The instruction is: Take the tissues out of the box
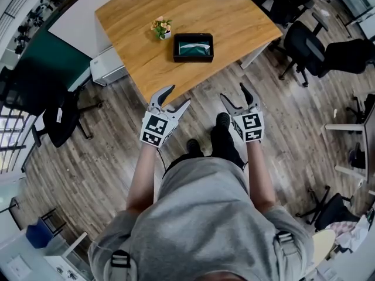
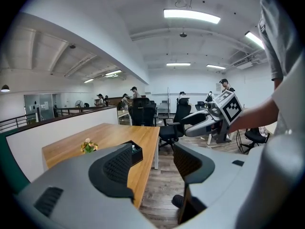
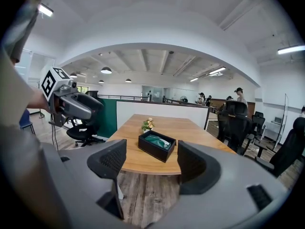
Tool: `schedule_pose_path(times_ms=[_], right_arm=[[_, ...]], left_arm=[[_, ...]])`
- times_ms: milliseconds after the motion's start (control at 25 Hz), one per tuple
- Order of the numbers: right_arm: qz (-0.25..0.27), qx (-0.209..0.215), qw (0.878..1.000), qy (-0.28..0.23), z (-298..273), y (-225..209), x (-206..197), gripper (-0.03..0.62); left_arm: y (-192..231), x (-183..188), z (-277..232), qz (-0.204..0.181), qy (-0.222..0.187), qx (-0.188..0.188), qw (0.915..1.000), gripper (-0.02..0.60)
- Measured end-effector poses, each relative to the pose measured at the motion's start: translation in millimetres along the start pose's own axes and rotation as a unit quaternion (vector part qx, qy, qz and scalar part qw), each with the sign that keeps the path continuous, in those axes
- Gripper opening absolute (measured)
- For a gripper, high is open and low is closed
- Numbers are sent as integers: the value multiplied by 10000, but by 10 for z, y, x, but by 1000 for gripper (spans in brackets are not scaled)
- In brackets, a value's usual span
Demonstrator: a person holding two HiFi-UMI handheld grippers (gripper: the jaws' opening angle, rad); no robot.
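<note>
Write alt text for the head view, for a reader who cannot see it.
A person seen from above holds the left gripper and right gripper, both with jaws apart and empty, above the floor short of a wooden table. On the table sit an open black box holding a green tissue pack and a small flower pot beside it.

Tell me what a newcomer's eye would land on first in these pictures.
The black box with a green pack inside sits toward the near edge of the wooden table, with a small pot of flowers just beyond it to the left. Closer in, the left gripper and right gripper hang over the plank floor short of the table, both with jaws apart and empty.
</note>
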State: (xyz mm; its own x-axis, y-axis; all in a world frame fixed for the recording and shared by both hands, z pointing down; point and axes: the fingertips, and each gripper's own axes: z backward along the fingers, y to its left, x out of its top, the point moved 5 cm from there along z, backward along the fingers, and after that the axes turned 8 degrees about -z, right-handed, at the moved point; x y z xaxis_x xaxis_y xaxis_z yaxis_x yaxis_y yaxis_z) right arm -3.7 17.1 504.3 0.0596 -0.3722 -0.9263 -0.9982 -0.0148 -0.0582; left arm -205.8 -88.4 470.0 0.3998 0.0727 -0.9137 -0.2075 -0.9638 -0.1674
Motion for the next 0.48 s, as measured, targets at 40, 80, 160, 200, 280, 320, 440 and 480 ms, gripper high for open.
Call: schedule_pose_path(times_ms=[40,80,160,200,280,320,440,480], right_arm=[[7,20,10000,5,-33,-22,5,336],[23,51,10000,0,-77,-44,21,336],[80,142,9999,-39,-183,-76,79,336],[122,197,9997,-66,-234,-91,118,336],[209,301,9993,-101,-333,-139,195,336],[234,348,9991,-100,-387,-179,227,336],[230,470,9986,-43,-558,-327,294,336],[224,500,9985,-27,-609,-383,307,336]], left_arm=[[21,10,-21,-10,-16,27,10000,284],[53,20,-43,-4,-35,65,10000,284],[126,24,-90,64,-43,161,9998,284],[157,25,-114,103,-41,203,9997,284],[204,53,-168,143,-77,268,9995,284],[230,82,-201,148,-111,308,9994,284],[329,188,-324,152,-181,431,9988,284],[356,205,-378,151,-168,450,9987,284]])
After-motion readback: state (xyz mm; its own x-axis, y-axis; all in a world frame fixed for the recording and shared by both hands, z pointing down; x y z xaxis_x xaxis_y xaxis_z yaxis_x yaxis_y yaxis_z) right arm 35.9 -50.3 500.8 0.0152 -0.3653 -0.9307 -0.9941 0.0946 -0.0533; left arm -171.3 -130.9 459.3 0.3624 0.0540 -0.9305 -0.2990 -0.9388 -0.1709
